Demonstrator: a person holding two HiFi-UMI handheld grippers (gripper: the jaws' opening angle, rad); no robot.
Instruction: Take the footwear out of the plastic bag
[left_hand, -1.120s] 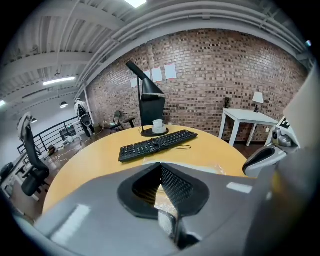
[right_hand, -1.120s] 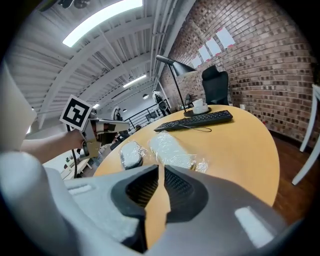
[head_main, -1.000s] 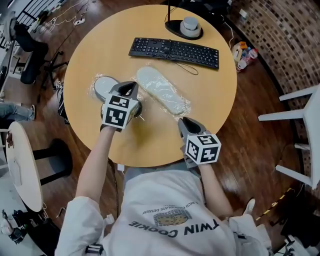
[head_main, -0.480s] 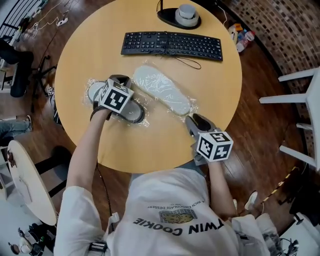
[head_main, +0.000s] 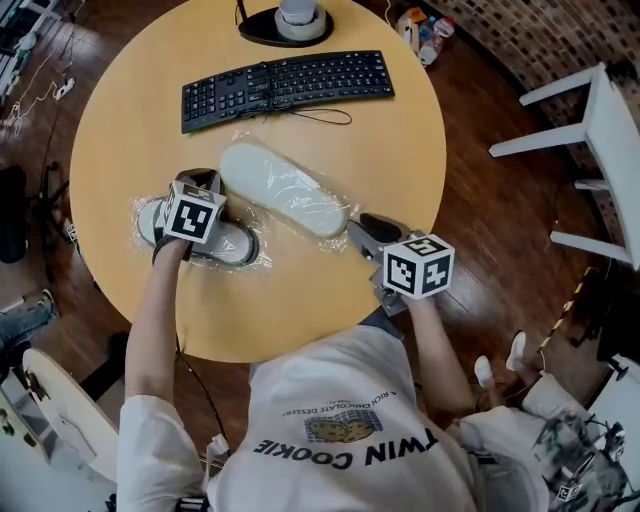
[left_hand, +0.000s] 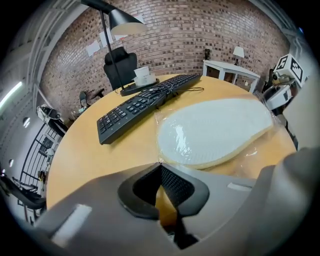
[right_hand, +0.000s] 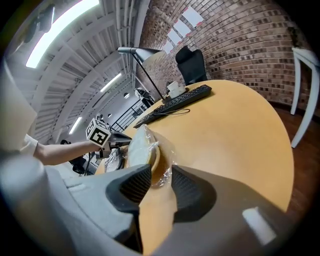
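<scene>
1. We see a round wooden surface (head_main: 300, 300) with two slippers on it, each still wrapped in its own clear plastic bag.
2. The sole-up slipper (head_main: 285, 190) lies in the middle, its pale sole facing up. It runs slantwise from far left to near right.
3. Its plastic bag (head_main: 338, 238) ends in a crumpled tail at the near right end.
4. The right hand-held gripper (head_main: 365, 228) lies at that tail, low over the surface near its right edge.
5. In the right gripper view, the jaws of the right hand-held gripper (right_hand: 160, 175) stand apart and have just been opening. The crumpled plastic lies between their tips and bare surface shows through the gap behind it.
6. The second slipper (head_main: 232, 243), grey with a dark edge, lies to the left, close beside the first. Its own wrapper (head_main: 145, 215) spreads out around it.
7. The left hand-held gripper (head_main: 207, 185) points steeply down over this second slipper and hides its middle.
8. In the left gripper view, the jaws of the left hand-held gripper (left_hand: 161, 187) are together at the tips, and we can make out nothing caught between them.
9. A black keyboard (head_main: 285, 88) lies across the far side of the surface.
10. A lamp base (head_main: 262, 30) stands beyond it.
</scene>
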